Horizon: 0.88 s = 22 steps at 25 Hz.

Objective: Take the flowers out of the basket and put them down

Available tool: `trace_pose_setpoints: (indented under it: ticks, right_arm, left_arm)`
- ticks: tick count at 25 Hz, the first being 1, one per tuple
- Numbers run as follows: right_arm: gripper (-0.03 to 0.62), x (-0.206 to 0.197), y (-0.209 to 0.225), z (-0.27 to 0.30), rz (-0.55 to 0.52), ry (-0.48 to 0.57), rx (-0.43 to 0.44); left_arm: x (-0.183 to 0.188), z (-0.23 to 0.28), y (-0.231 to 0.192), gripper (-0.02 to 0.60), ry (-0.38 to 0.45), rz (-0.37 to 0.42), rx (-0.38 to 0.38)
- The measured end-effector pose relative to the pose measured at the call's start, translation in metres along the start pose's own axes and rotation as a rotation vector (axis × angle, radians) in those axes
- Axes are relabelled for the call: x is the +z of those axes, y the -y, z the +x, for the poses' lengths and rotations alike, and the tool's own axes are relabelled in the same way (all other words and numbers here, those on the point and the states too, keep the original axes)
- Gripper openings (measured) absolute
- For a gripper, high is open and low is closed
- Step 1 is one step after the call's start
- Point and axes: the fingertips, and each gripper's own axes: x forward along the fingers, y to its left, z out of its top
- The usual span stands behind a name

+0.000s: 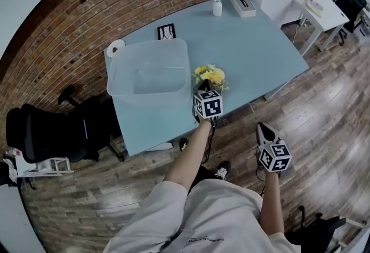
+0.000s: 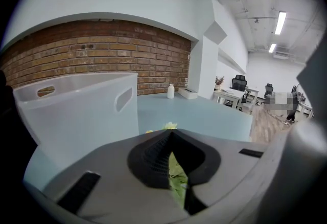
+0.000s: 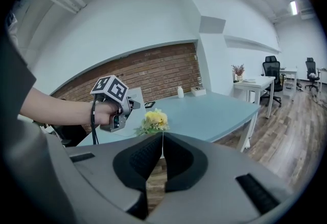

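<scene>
A bunch of yellow flowers with green leaves is held just above the blue table, right of the translucent white basket. My left gripper is shut on the flowers' stems. In the left gripper view the green stems are pinched between the closed jaws of the left gripper, and the basket stands to the left. My right gripper hangs over the wooden floor, off the table's near edge. In its own view the right gripper is shut and empty, facing the flowers and the left gripper.
At the table's far side stand a white bottle, a tissue box, a small black frame and a white round object. Black office chairs sit on the left. A white desk is at the top right.
</scene>
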Motion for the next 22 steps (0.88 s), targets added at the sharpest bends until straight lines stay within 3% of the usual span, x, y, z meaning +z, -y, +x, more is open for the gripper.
trace_pose_setpoints:
  ticks: [9,14,22]
  right_arm:
    - [0.002,0.022,-0.048,0.04,-0.028,0.017,0.076]
    - [-0.006,0.039,-0.086,0.068,-0.067,0.035,0.136]
    - [-0.006,0.035,-0.124,0.102,-0.045,-0.015,0.165]
  left_arm:
    - [-0.017,-0.055,-0.008,0.018,-0.002,-0.034,0.004]
    - [-0.026,-0.102,-0.042,0.018,0.032,-0.085,0.045]
    - [-0.043,-0.179,-0.101,0.017,0.038,-0.045,0.101]
